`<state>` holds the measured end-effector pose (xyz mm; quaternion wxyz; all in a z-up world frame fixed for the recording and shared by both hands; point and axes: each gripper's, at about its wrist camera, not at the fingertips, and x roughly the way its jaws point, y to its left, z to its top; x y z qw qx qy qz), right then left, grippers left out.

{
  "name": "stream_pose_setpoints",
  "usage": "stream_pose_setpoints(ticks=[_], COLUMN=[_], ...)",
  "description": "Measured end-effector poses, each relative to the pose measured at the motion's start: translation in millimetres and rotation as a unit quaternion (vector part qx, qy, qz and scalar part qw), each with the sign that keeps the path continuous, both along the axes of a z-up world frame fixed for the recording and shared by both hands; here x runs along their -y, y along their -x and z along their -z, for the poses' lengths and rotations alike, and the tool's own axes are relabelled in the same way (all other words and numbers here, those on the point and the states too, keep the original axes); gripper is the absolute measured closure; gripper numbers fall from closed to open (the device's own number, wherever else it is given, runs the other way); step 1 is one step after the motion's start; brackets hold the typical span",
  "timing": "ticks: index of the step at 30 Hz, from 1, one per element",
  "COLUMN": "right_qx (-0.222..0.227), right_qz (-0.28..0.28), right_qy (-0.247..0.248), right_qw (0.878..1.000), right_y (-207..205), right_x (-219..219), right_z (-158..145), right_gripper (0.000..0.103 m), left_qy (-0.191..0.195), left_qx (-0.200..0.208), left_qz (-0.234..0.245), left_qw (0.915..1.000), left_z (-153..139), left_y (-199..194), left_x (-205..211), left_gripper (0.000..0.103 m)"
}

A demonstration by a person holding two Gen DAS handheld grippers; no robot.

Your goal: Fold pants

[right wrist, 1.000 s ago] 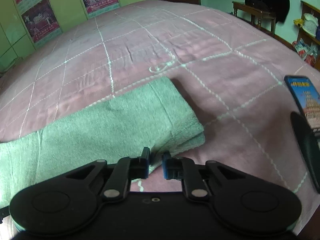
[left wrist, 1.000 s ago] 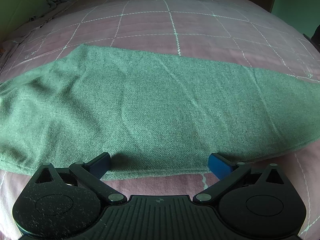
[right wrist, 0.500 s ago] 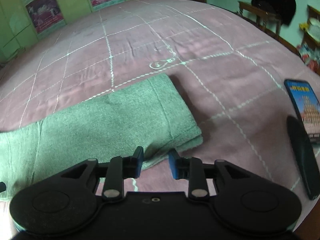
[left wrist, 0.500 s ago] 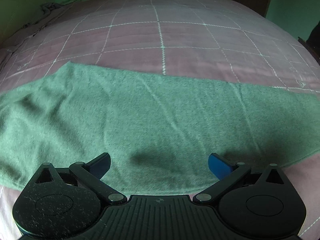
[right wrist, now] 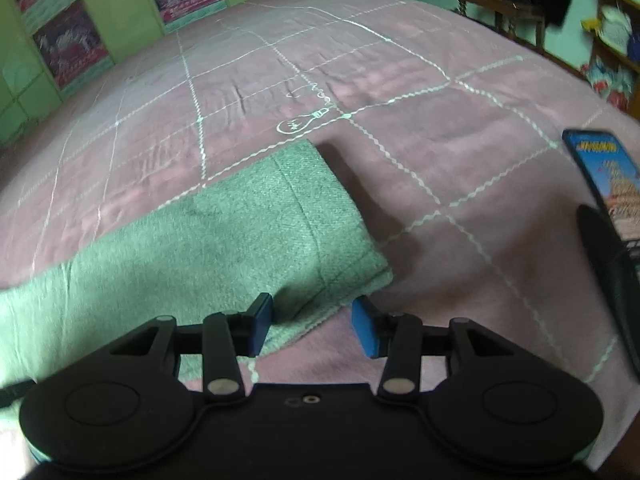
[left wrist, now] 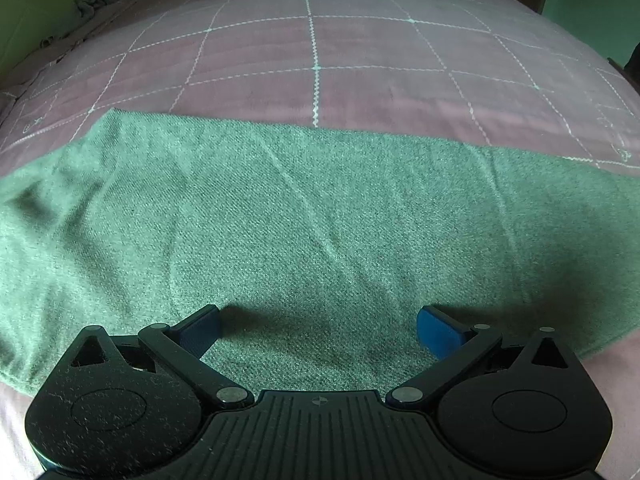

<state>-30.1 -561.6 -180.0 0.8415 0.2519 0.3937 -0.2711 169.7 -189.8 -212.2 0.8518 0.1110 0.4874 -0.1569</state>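
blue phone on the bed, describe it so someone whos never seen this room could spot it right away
Start from the big pink bedspread with its white stitched grid. In the right wrist view, follow it to the far right edge, well clear of the folded green pants. The phone lies there: a dark slab with a bright blue, picture-filled screen, the only glossy thing on the cloth.

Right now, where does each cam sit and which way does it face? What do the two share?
Left wrist: on the left gripper, angled down over the middle of the green pants; its own wide-open blue-padded fingers show.
Right wrist: on the right gripper, angled down at the pants' folded end; its fingers show, having just been opening, nothing pinched; phone at right.
Shared: the pants and the pink bedspread.
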Motion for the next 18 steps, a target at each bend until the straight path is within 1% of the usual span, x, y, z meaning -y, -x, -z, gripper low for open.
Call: stream_pose_setpoints(ticks=[1,2,3,4,7,9,11,15,17,18], right_qx=[0.008,0.015,0.019,0.023,0.037,0.034,0.036,0.039,0.015,0.01], right_qz=[0.005,0.007,0.005,0.002,0.001,0.001,0.004,0.005,-0.005,-0.004], right_qy=[-0.004,-0.004,-0.002,-0.004,-0.011,-0.02,-0.023,0.002,0.026,0.036], right_qw=[1.0,1.0,1.0,1.0,0.999,0.999,0.999,0.999,1.0,0.999], right_y=[-0.5,-1.1,-2.1,-3.1,-5.6,-7.7,-7.1,-5.4,-10.8,-13.0], right_x=[0.8,1.5,1.2,1.3,2.1,5.4,6.8,0.9,-4.6,-8.5], right_z=[0.5,0.5,0.6,0.4,-0.7,4.3,5.8,1.5,6.1,2.4], right_gripper=[0.065,0.074,0.081,0.083,0.083,0.083,0.087,0.089,0.09,0.091], left_qy=[-0.002,-0.004,-0.005,-0.005,-0.009,-0.014,-0.018,-0.023,-0.018,-0.012], left_qx=[0.001,0.002,0.003,0.004,0.007,0.01,0.012,0.013,0.002,-0.001], left_qz=[0.001,0.001,0.0,-0.001,-0.002,-0.002,-0.004,0.0,-0.002,-0.004], left_qw=[1.0,1.0,1.0,1.0,0.9999,0.9998,0.9998,0.9996,0.9998,0.9999], left_z=[0.9,1.6,2.2,2.6,4.2,5.2,6.0,6.1,-0.2,-4.6], left_y=[0.0,0.0,0.0,0.2,1.0,1.6,1.9,0.7,-3.0,-4.7], left_x=[1.0,1.9,2.6,3.1,5.1,7.0,8.5,11.4,8.5,4.7], left_gripper=[0.0,0.0,0.0,0.0,0.0,0.0,0.0,0.0,0.0,0.0])
